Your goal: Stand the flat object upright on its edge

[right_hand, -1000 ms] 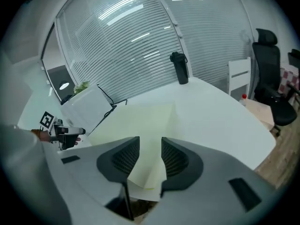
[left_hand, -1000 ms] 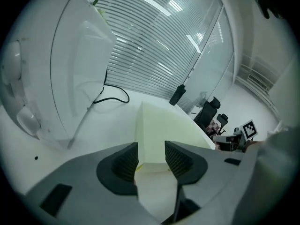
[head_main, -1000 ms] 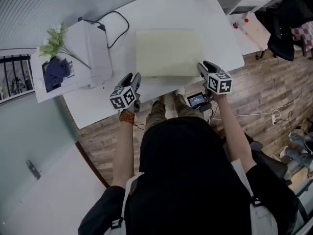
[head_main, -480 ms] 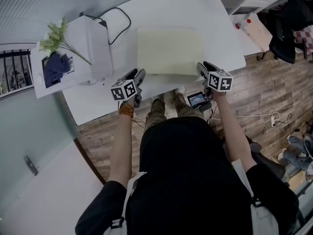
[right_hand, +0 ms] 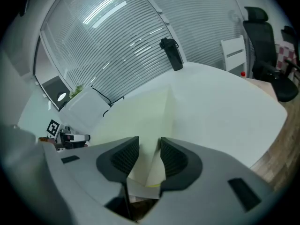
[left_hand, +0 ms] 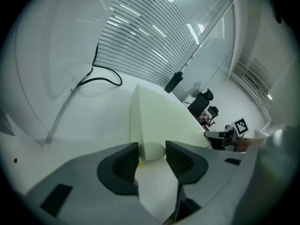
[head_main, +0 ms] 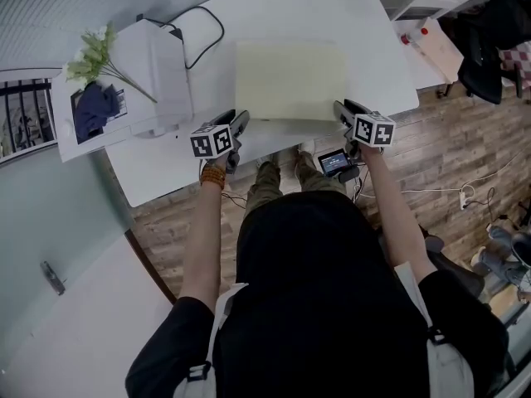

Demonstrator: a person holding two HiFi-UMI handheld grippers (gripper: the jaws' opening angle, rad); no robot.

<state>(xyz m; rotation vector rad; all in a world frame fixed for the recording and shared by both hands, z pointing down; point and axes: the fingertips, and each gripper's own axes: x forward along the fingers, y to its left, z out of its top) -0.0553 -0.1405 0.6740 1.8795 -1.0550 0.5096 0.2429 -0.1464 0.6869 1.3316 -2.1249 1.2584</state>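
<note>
A pale yellow foam slab lies flat on the white table. My left gripper is at the slab's near left corner, and its jaws have just been opening. In the left gripper view the slab shows its rounded corner in the gap of that gripper, with neither pad pressing on it. My right gripper is at the near right corner. In the right gripper view the slab has its edge in the gap of that gripper, also unpressed. Both grippers are open.
A white box with a black cable stands left of the slab, with flowers beside it. A black post rises at the table's far edge. Office chairs stand beyond the table's right end.
The left gripper has moved in toward the slab's near left corner and lower. The right gripper has sunk slightly at the near right corner. The slab has not moved.
</note>
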